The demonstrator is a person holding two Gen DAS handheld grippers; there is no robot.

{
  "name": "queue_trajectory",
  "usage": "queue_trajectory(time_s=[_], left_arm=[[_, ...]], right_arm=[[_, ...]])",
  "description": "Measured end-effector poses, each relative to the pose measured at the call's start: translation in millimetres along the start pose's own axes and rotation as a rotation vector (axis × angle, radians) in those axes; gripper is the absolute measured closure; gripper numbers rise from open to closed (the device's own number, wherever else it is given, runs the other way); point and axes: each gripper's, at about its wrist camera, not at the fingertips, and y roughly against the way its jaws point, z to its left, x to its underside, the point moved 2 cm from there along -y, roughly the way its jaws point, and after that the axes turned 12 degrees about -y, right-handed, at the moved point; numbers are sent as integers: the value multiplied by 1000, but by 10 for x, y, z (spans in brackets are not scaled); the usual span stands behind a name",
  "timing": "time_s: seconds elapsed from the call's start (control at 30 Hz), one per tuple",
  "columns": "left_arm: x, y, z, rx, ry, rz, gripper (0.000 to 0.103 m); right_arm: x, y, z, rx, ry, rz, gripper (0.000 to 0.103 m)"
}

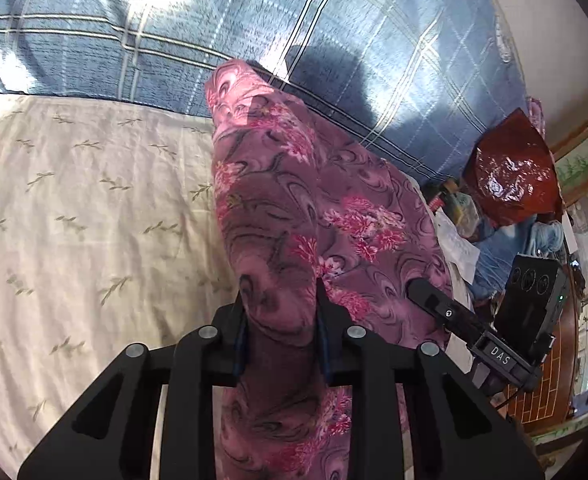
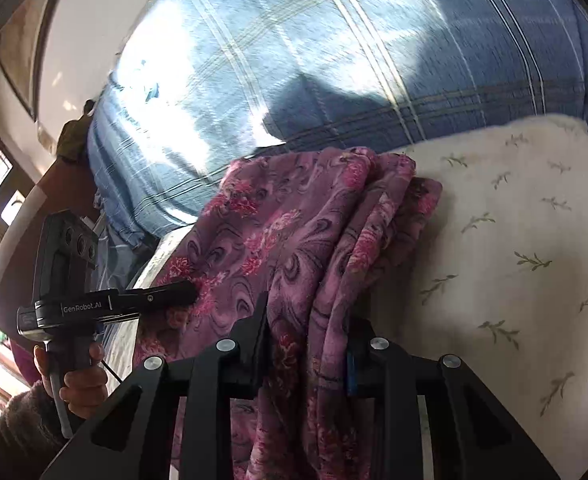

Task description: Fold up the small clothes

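Your left gripper [image 1: 280,320] has its jaws clamped on the pink floral garment [image 1: 294,208], fabric bunched between them. Your right gripper [image 2: 308,332] pinches the same cloth [image 2: 294,232], which hangs in folds above the cream leaf-print sheet [image 1: 74,200]. Beyond lies the blue plaid blanket [image 1: 374,40]. Far right, a shiny red bag [image 1: 510,168] sits among clutter; its contents can't be made out.

Hard sunlight washes the blue checked quilt [image 1: 374,40] to glare at twelve o'clock in the left view and ten o'clock in the right, with a dark cast shadow [image 2: 314,108] beside each patch. Fisheye bending curves every edge; corners go black. The quilt looks slightly smeared.
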Motion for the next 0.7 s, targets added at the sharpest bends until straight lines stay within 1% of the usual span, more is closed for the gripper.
queue_trajectory(time_s=[0.1, 0.17, 0.3, 0.43, 0.47, 0.5, 0.53, 0.57, 0.6, 0.63, 0.67, 0.7], left_arm=[[206, 297, 47, 16, 23, -3, 79], [391, 518, 101, 25, 40, -18, 79], [789, 781, 150, -16, 42, -16, 79], [1224, 814, 209, -59, 58, 13, 78], [1322, 775, 240, -83, 56, 28, 74], [1383, 732, 269, -110, 54, 36, 63], [1419, 693, 307, -138, 59, 44, 57], [1431, 668, 329, -148, 68, 43, 53], [1429, 667, 329, -146, 73, 32, 52], [1422, 669, 316, -153, 73, 28, 52], [1411, 675, 283, -173, 61, 26, 50], [1402, 675, 254, -195, 40, 23, 49]], right_arm=[[214, 98, 220, -24, 3, 28, 74], [423, 154, 355, -49, 15, 43, 74], [816, 166, 513, -98, -4, 86, 73], [1184, 38, 531, -99, -21, 147, 71], [1267, -9, 500, -81, -24, 157, 69], [1314, -46, 466, -54, -18, 158, 65], [1334, -82, 420, -34, -20, 159, 62], [1327, -94, 357, -28, -43, 157, 56], [1302, -88, 336, -33, -63, 157, 56], [1285, -67, 345, -15, -66, 152, 55], [1273, -27, 386, 22, -48, 139, 50], [1270, 7, 424, 48, -31, 132, 48]])
